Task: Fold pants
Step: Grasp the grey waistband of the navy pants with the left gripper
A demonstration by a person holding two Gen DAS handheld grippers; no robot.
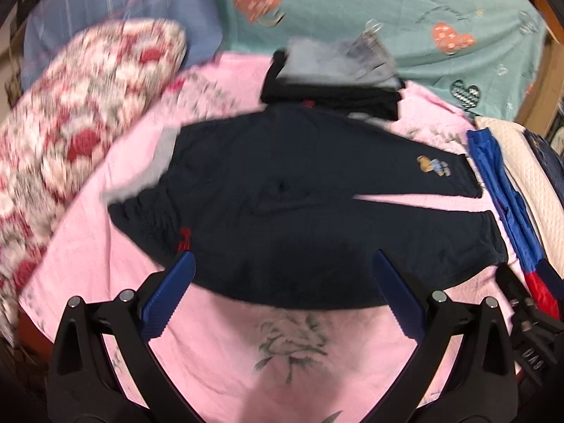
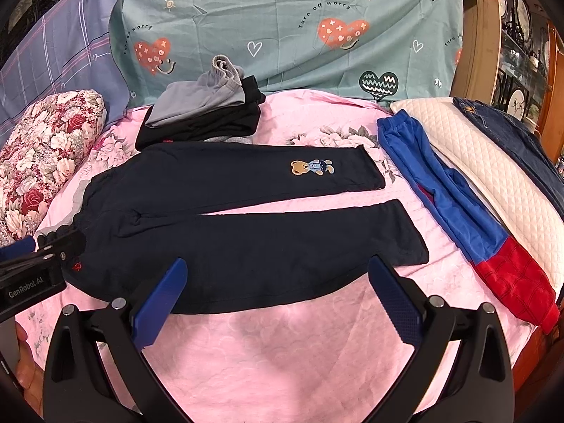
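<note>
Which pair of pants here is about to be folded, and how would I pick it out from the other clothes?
Start at the pink floral bedspread. Spread flat across its middle, legs pointing right, lie the dark navy pants. Unlike the folded grey and black pile behind or the blue-and-red pants to the right, they carry a small teddy bear patch on one leg.

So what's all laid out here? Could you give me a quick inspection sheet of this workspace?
Surface: pink floral sheet on a bed.
Job's things: navy pants lie flat, legs apart, bear patch on the far leg.
Clutter: folded stack behind; blue-red pants, white pad and jeans at right; floral pillow at left.
Grippers: left tool open over the pants; right tool open, empty.
Cables: nothing seen.
Surroundings: teal heart cloth; wooden shelves.
</note>
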